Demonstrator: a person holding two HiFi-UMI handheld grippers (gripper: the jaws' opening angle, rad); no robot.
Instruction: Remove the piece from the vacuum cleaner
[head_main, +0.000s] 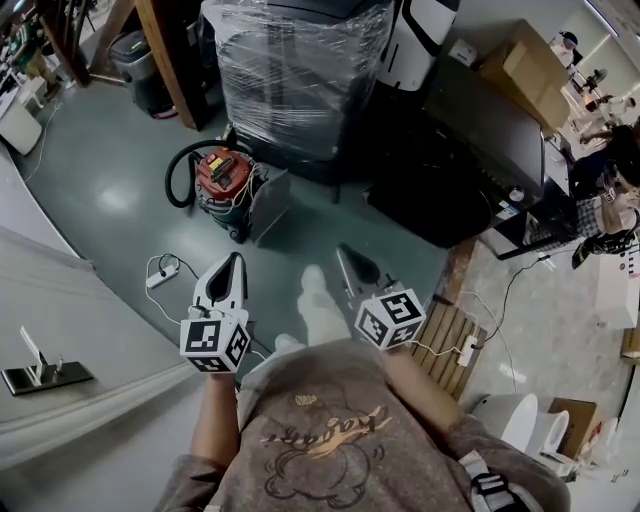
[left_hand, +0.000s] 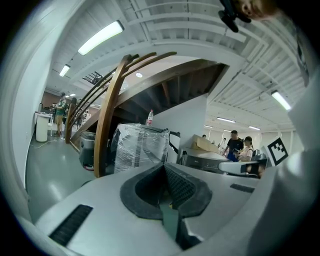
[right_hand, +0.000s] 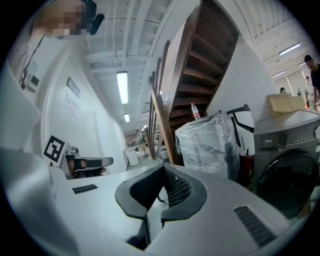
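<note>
A red and black vacuum cleaner (head_main: 224, 180) stands on the green floor ahead, its black hose (head_main: 181, 170) looped at its left side. My left gripper (head_main: 237, 260) is held at waist height, well short of the vacuum, jaws shut and empty. My right gripper (head_main: 345, 252) is level with it to the right, also shut with nothing between its pads. In the left gripper view the shut tips (left_hand: 165, 167) point toward a plastic-wrapped block (left_hand: 140, 147). In the right gripper view the shut tips (right_hand: 162, 169) face the same wrapped block (right_hand: 210, 145). The vacuum is hidden in both gripper views.
A big plastic-wrapped pallet (head_main: 295, 70) stands behind the vacuum, with a wooden staircase post (head_main: 170, 55) to its left. A dark washing machine (head_main: 480, 150) lies to the right. A power strip (head_main: 162, 277) and cable lie on the floor by a grey table (head_main: 70, 310). People stand at the far right.
</note>
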